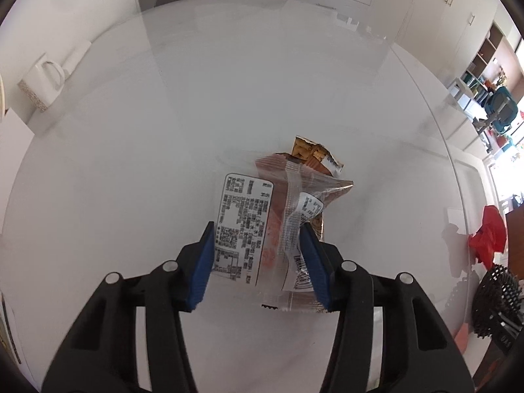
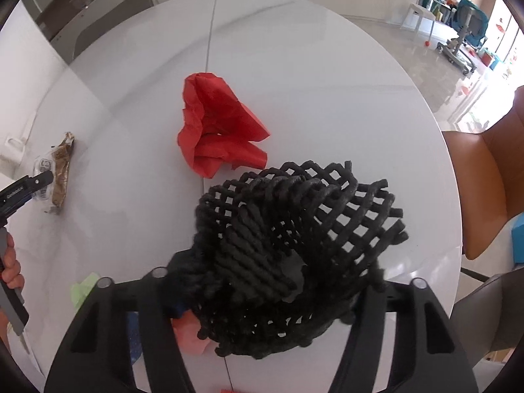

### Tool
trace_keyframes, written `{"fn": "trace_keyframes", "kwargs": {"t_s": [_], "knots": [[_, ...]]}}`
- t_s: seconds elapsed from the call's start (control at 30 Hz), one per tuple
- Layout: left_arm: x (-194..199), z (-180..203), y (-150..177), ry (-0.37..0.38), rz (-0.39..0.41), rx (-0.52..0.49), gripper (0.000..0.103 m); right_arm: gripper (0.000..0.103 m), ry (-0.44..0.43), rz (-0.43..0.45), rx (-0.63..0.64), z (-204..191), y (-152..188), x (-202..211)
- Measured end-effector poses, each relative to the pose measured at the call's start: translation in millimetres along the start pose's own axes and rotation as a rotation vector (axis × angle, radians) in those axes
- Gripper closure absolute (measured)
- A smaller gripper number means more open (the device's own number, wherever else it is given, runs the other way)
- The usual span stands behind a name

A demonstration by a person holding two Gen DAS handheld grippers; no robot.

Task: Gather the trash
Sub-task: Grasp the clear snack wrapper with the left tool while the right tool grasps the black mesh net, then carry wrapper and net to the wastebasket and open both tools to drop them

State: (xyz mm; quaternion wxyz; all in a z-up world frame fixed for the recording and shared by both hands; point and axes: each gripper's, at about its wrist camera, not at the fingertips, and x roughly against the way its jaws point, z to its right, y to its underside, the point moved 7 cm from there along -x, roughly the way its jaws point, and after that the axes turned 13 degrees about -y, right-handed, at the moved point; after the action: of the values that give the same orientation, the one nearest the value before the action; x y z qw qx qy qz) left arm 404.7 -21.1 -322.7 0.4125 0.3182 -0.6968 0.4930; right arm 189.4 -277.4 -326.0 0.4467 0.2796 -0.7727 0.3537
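The left gripper pointed steeply down at the white round counter, its blue pads pinched narrow on both sides of a clear snack wrapper with a printed label. The wrapper lay flat on the counter and looked gripped, pads pressing on its edges. A smaller brown torn wrapper sat just beyond it, touching or overlapping.

The right gripper was mostly hidden by a black foam mesh net bunched between its fingers. The jaws seemed closed onto the net, though the pads were covered, so contact was hard to confirm. A crumpled red paper lay on the counter just beyond the net, near but apart from it. Pink scrap showed under the net, and a pale green scrap sat beside the gripper's left finger.

In the right wrist view the left gripper appeared at the far left edge, held by a hand, over the snack wrapper.
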Motion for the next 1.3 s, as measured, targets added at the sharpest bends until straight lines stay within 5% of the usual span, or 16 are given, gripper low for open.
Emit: {"fn": "trace_keyframes", "kwargs": {"t_s": [0.13, 0.27, 0.87, 1.3], "knots": [[1, 0, 2, -0.001, 0.013, -0.011, 0.057, 0.065, -0.018, -0.007, 0.026, -3, -2, 3], [8, -2, 6, 0.036, 0.01, 0.01, 0.059, 0.071, -0.048, -0.001, 0.018, -5, -1, 10], [98, -11, 33, 0.068, 0.074, -0.045, 0.06, 0.072, -0.118, 0.042, 0.078, -32, 13, 69], [193, 19, 106, 0.157, 0.117, -0.098, 0.06, 0.072, -0.171, 0.033, 0.237, -61, 69, 135]]}}
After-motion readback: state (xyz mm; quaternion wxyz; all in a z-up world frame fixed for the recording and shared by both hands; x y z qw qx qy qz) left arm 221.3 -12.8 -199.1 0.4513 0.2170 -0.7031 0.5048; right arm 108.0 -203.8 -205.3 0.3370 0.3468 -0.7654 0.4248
